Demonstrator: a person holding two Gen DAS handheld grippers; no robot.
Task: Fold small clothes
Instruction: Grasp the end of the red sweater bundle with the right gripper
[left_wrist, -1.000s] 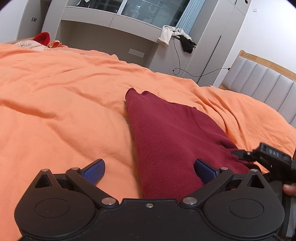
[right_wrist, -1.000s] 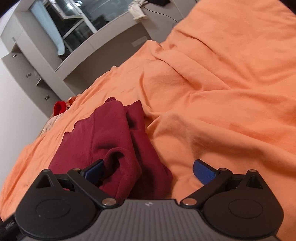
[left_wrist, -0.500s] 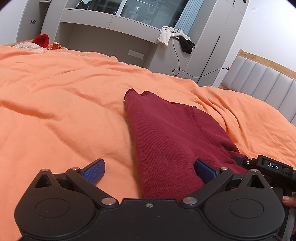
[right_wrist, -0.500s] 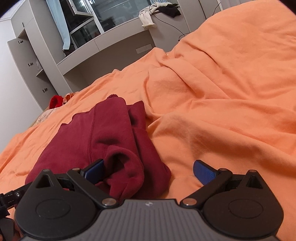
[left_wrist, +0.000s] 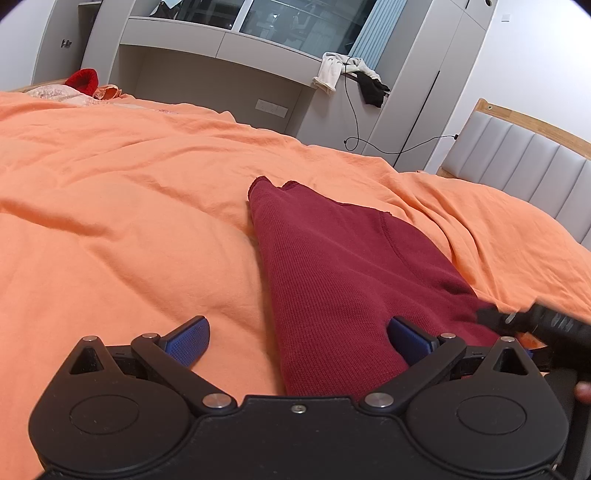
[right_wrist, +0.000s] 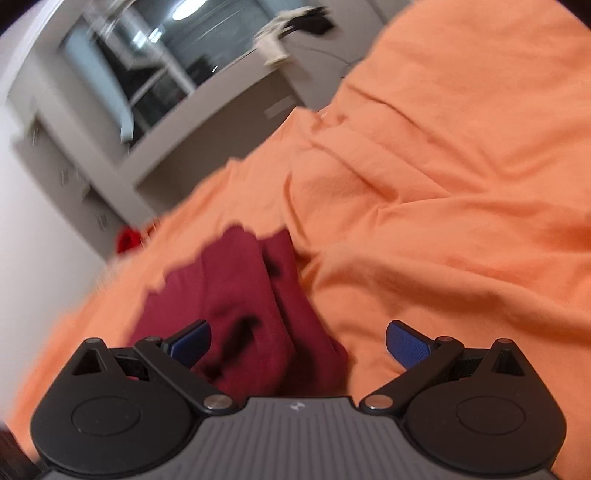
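A dark red knit garment (left_wrist: 343, 273) lies folded lengthwise on the orange bedcover (left_wrist: 129, 221). My left gripper (left_wrist: 299, 338) is open, its jaws straddling the garment's near left edge. The garment also shows in the blurred right wrist view (right_wrist: 240, 295), bunched at its near end. My right gripper (right_wrist: 297, 341) is open, its jaws spread over the garment's near right edge and bare bedcover (right_wrist: 443, 221). The right gripper's body shows at the left wrist view's right edge (left_wrist: 546, 325), blurred.
A grey padded headboard (left_wrist: 517, 166) stands at the right. Grey cabinets (left_wrist: 229, 74) with hanging clothes and a cable lie beyond the bed. A red item (left_wrist: 83, 79) and other fabrics sit at the far left corner of the bed.
The right gripper has swung and tilted quickly, blurring its view. In the left wrist view its body has shifted at the right edge. The left gripper stayed nearly still. Both remain open.
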